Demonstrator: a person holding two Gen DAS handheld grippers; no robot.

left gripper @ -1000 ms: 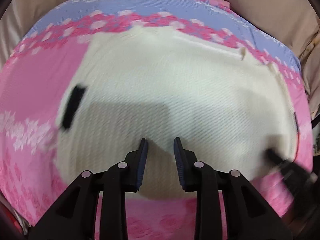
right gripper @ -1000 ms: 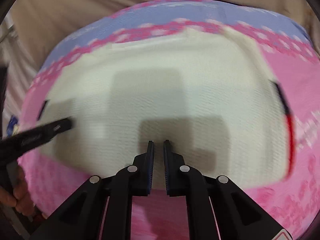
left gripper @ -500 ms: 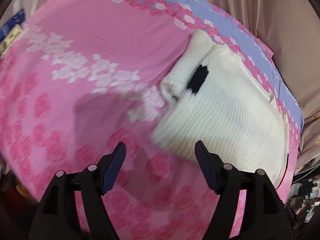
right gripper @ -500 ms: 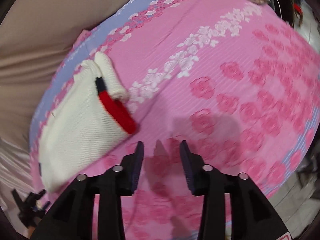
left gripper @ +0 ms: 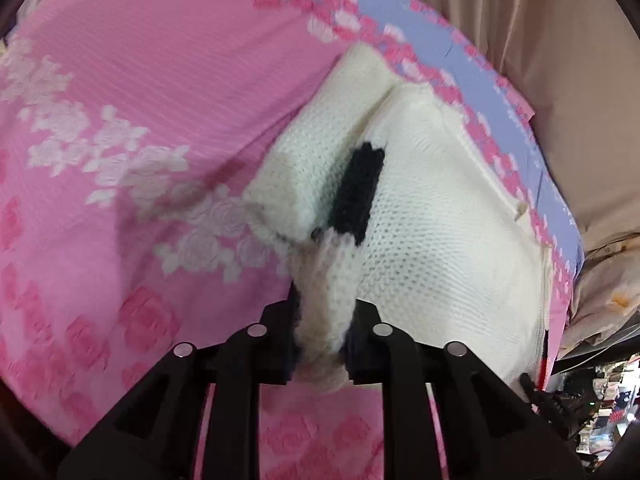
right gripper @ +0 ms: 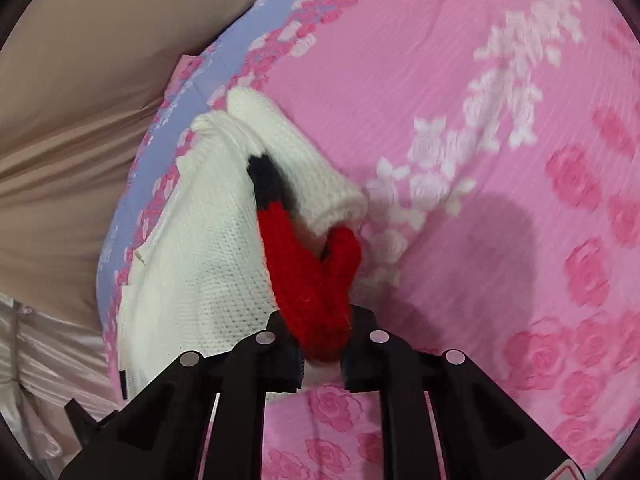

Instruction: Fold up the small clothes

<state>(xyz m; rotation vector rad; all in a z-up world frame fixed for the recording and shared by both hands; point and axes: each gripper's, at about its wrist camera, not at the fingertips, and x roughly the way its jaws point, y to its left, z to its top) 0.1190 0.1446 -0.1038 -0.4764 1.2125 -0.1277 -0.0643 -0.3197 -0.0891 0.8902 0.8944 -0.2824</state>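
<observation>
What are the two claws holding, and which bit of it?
Both hold the white knitted sweater. The left claw pinches a white corner of its edge. The right claw pinches the red trim at the other corner.

Cream-white knitted garment (left gripper: 432, 240) is marked with a black knit patch (left gripper: 358, 192) just ahead of the black left gripper (left gripper: 322, 344). Red knit trim (right gripper: 312, 280) with a black end is seen between the black right gripper (right gripper: 322, 356) fingers. Pink rose-patterned bedspread (left gripper: 120, 120) is banded with white roses and a lilac border; beige fabric (right gripper: 80, 80) lies beyond.
</observation>
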